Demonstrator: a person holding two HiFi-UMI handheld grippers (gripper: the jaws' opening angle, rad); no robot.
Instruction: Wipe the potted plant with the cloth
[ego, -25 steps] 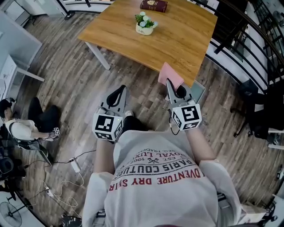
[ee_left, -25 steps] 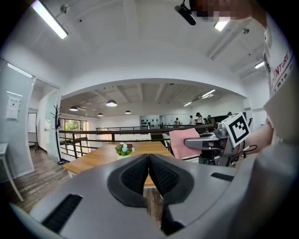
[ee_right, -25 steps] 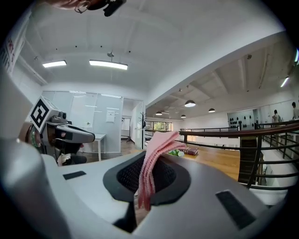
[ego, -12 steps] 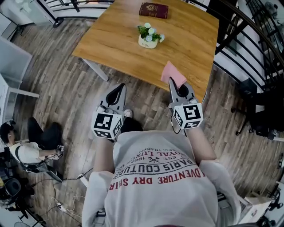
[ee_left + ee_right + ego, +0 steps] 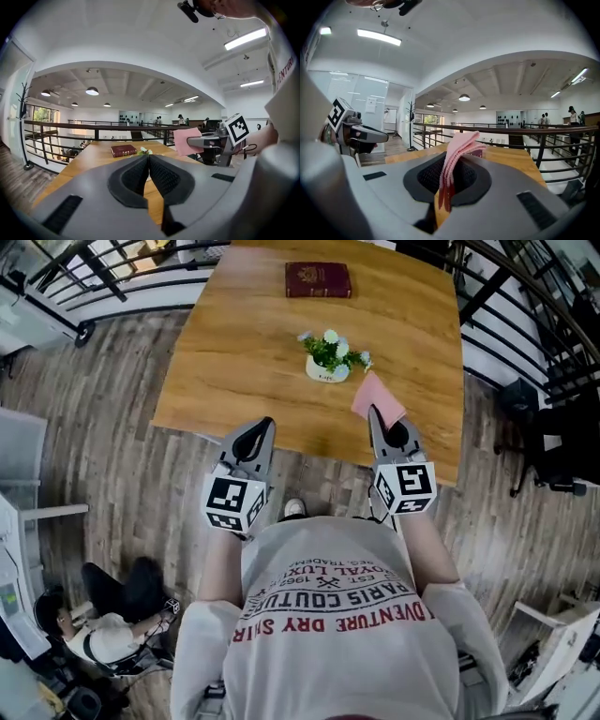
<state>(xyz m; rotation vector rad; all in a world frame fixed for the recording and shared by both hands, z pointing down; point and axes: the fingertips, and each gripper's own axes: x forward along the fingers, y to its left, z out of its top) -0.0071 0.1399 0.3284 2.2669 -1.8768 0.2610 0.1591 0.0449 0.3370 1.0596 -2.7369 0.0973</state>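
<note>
Our right gripper has its fingers clamped on a folded pink cloth near the small white-potted flowering plant on the wooden bench. Our left gripper has its fingers together, empty. A dark red book lies beyond.

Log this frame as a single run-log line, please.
stage: wiping not begun | right gripper: shut on pink cloth | left gripper: shut, empty | potted plant: upright on table, untouched

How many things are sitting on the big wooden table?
2: a red book near the far edge, and a potted plant nearer the middle. Nothing looks hidden.
</note>
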